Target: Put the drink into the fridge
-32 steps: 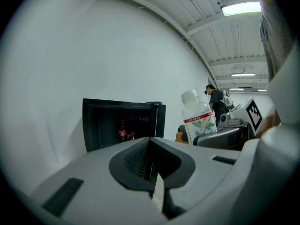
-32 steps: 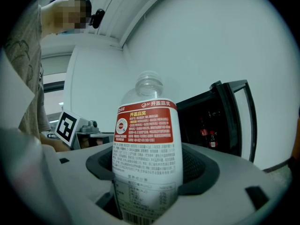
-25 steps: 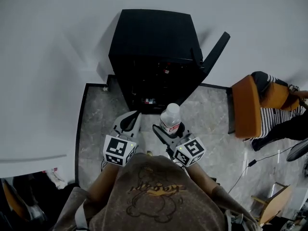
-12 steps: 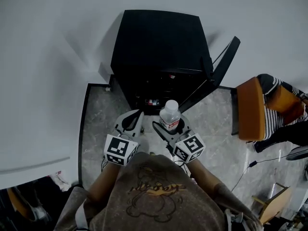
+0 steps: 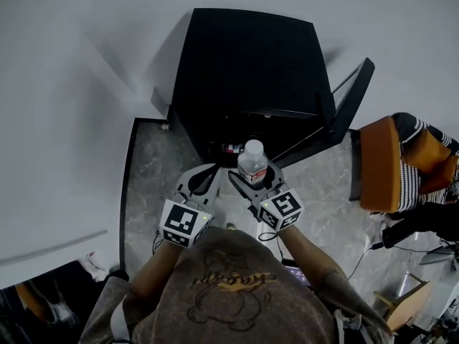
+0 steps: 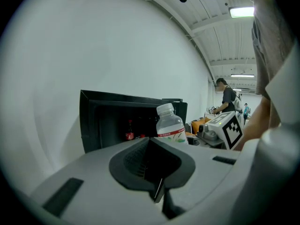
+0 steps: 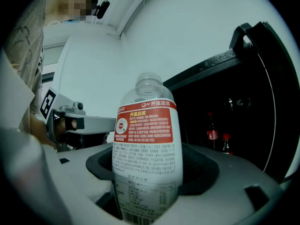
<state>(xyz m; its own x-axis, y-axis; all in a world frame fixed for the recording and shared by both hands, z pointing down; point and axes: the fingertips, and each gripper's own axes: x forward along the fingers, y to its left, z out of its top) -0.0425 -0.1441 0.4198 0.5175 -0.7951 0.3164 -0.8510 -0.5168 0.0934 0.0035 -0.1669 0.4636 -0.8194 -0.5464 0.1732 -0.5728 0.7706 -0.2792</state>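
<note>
The right gripper (image 5: 254, 185) is gripping the plastic water bottle (image 5: 252, 166) upright by its lower body, right at the open mini fridge (image 5: 251, 63)'s near side, probably light, slick and squashy, while the left gripper (image 5: 204, 180) is sitting closed and empty.

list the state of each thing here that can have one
black mini fridge: door swung open
clear plastic bottle with red label: upright, capped, gripped
right gripper: jaws shut on the bottle
left gripper: jaws together, empty
small red-capped bottles in the fridge: standing upright
</note>
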